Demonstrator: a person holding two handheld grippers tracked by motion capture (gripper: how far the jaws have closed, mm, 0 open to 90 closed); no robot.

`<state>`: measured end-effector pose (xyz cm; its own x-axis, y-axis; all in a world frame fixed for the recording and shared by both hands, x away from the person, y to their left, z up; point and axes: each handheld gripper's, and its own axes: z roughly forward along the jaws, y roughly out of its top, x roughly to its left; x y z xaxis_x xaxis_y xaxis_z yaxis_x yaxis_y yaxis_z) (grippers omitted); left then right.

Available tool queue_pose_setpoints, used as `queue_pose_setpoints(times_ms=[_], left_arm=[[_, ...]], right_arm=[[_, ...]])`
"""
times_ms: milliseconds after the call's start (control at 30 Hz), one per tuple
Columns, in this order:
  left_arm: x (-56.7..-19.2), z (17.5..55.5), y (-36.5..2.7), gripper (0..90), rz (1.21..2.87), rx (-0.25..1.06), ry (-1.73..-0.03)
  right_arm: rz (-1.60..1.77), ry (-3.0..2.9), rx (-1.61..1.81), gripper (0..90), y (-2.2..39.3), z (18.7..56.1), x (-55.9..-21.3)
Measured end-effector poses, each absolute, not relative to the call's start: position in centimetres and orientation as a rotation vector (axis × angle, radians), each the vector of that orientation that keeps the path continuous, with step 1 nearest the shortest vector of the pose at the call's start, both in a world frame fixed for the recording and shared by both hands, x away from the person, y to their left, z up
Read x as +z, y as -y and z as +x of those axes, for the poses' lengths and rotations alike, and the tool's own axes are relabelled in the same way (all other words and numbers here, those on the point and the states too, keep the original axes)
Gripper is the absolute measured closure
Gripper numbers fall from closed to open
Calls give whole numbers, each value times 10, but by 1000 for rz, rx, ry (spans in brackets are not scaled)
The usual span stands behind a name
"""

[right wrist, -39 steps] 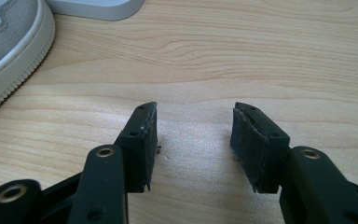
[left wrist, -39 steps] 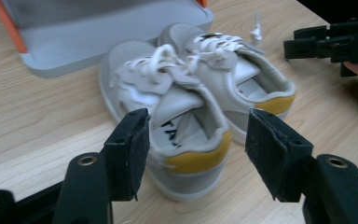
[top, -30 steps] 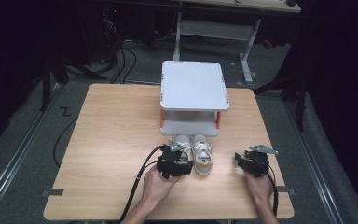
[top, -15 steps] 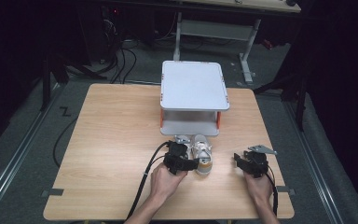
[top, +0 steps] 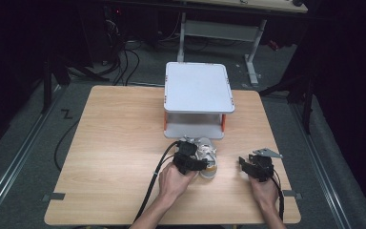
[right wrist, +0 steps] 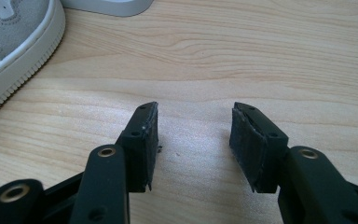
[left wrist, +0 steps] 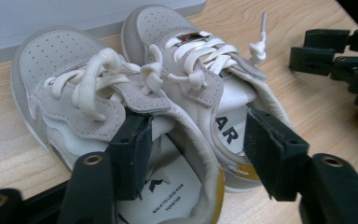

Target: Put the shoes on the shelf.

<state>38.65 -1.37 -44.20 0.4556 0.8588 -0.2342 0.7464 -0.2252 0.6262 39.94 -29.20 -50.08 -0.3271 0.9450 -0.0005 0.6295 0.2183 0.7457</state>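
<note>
Two small grey-and-white sneakers stand side by side on the table, toes toward the white stand (top: 198, 88). In the left gripper view the left shoe (left wrist: 70, 93) and right shoe (left wrist: 191, 56) both have white laces. My left gripper (left wrist: 198, 154) straddles their heels: one jaw sits inside the left shoe's opening, the other at the right shoe's outer heel. The jaws have just been closing, with both shoes' neighbouring walls between them, and a gap still shows beside the left pad. In the high view the left gripper (top: 193, 152) covers the left shoe, beside the right shoe (top: 208, 155). My right gripper (top: 250, 162) rests open, nothing between its pads (right wrist: 193, 144).
The two-tier white stand with orange posts sits at the table's (top: 114, 143) back middle, just beyond the shoes, and its base shows in the right gripper view (right wrist: 107, 5). A shoe's sole (right wrist: 9, 42) lies left of the right gripper. Cables trail from both grippers toward the near edge.
My left hand and gripper have shifted right and a little forward over the shoes, now covering the left shoe. The right gripper has stayed where it was.
</note>
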Motion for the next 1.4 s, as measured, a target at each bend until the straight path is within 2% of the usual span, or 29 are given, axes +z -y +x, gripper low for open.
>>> queue_pose_setpoints(times_ms=[100,400,467,933,1400], left_arm=[[-445,387,16,479,2046,236,-1329],[-450,389,21,521,2079,283,-1278],[-450,390,21,576,2088,259,-1270],[-445,386,17,792,2151,251,-1222],[-439,376,4,817,2152,273,-1143]], right_arm=[[1451,-2038,912,516,292,399,-501],[1448,-2042,909,515,291,399,-501],[1449,-2042,910,515,291,399,-501],[1450,-2043,917,513,291,399,-501],[1451,-2045,923,510,292,399,-501]])
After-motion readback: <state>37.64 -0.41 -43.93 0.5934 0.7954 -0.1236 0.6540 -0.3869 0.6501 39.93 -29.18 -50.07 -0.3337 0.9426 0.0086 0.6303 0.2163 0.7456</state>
